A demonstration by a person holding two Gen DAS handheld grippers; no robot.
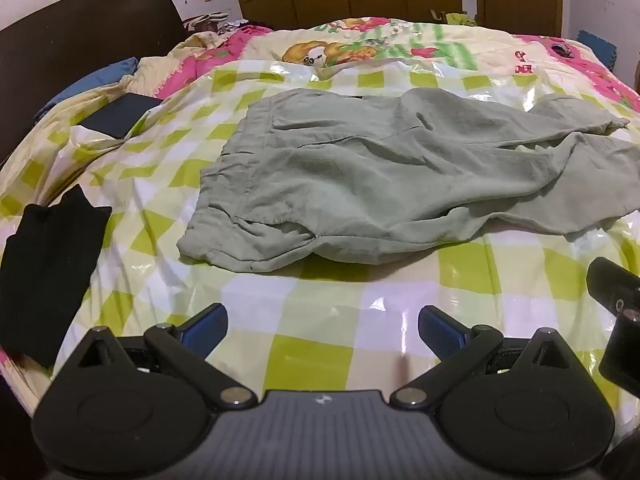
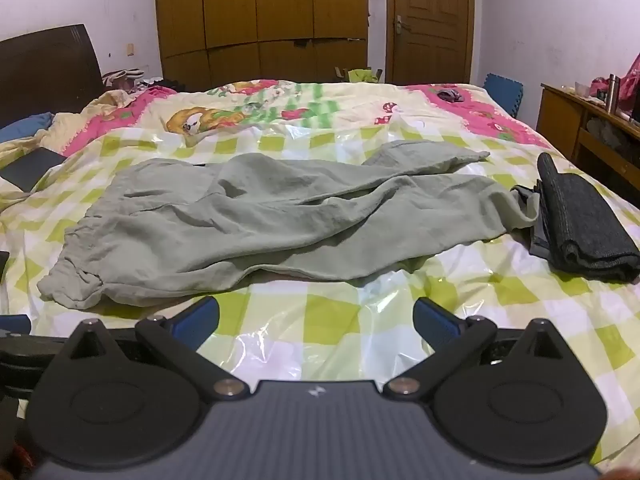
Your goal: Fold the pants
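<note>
Left wrist view is showing a wide bed (image 1: 304, 360) under glossy green-checked plastic, with crumpled sage-green cloth pants (image 1: 360, 176) lying mid-bed, waistband left, legs trailing right. Both left tongs (image 1: 322, 326) and right tongs (image 2: 316, 318) are hovering spread, empty. Smoothing and aligning the legs first would likely be helping.

Rumpled green pants (image 1: 360, 176) lie beyond the open hand-held gripper (image 1: 322, 326).

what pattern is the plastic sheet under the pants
Lime-green and white checks on the plastic sheet, glossy; the pants are plain sage green. Clearest in the right wrist view.
</note>
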